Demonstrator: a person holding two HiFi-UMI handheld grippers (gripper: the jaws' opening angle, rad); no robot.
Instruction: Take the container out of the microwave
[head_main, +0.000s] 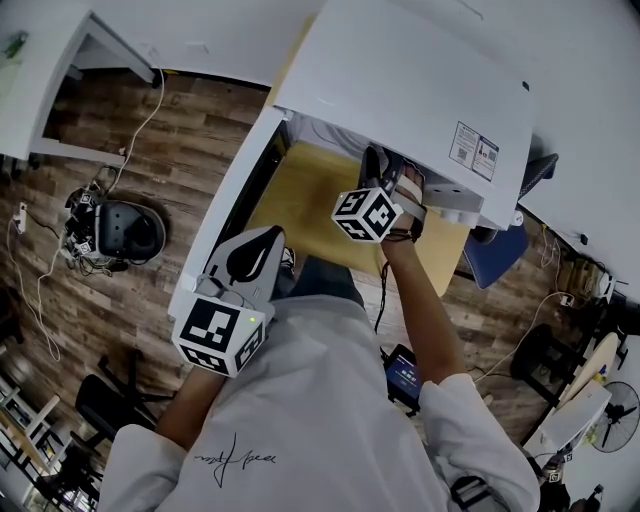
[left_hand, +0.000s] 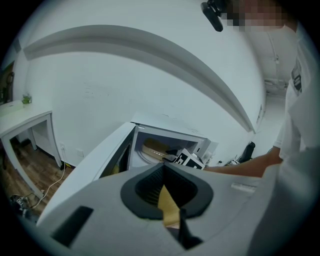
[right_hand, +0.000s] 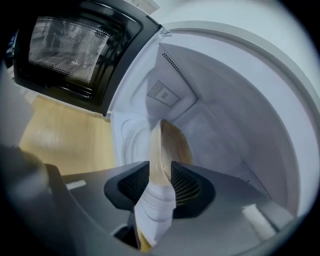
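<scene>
The white microwave stands on a tan tabletop with its door swung open to the left. In the right gripper view a paper bowl, tan inside and white outside, sits in the white cavity. Its wall stands between the jaws of my right gripper, which are spread wide and not clamped on it. From the head view, the right gripper reaches into the cavity mouth. My left gripper hangs by the open door, its tips together and nothing held; it looks toward the microwave.
The dark inner face of the door with its mesh window stands to the left of the cavity. A white desk and a heap of cables with a black device lie on the wooden floor at left. A blue chair is at right.
</scene>
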